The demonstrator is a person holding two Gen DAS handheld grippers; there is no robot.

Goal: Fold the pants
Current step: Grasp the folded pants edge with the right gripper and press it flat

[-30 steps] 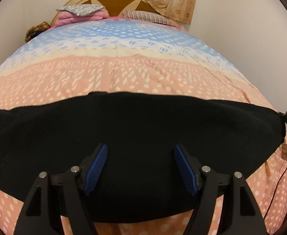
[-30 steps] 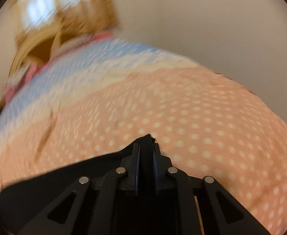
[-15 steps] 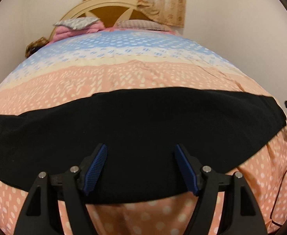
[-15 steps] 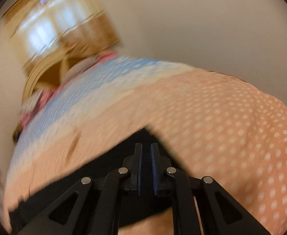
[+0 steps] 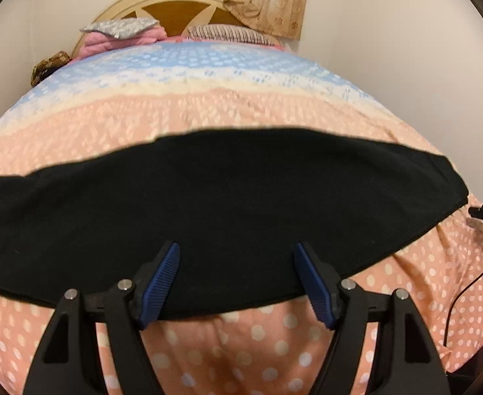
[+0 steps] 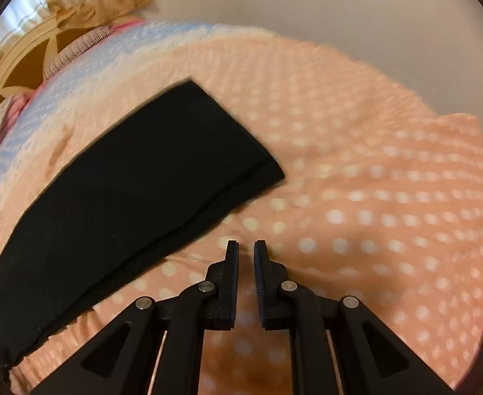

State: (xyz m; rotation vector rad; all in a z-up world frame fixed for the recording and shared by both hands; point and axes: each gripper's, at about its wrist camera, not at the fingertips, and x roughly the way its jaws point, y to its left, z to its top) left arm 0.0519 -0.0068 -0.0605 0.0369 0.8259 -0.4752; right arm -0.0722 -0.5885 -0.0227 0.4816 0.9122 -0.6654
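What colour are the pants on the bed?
Plain black pants, no pattern; clearest in the left wrist view.

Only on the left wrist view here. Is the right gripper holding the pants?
Observer: No. The right gripper has nothing between its fingers, and the jaws are nearly closed.
Operator: Where is it relative to the cloth?
Observer: It's clear of the pants, over bare bedspread beside their near edge.
Operator: Is that end lying neat?
Observer: It's flat, two layers stacked, with the lower one peeking out slightly along the edge.
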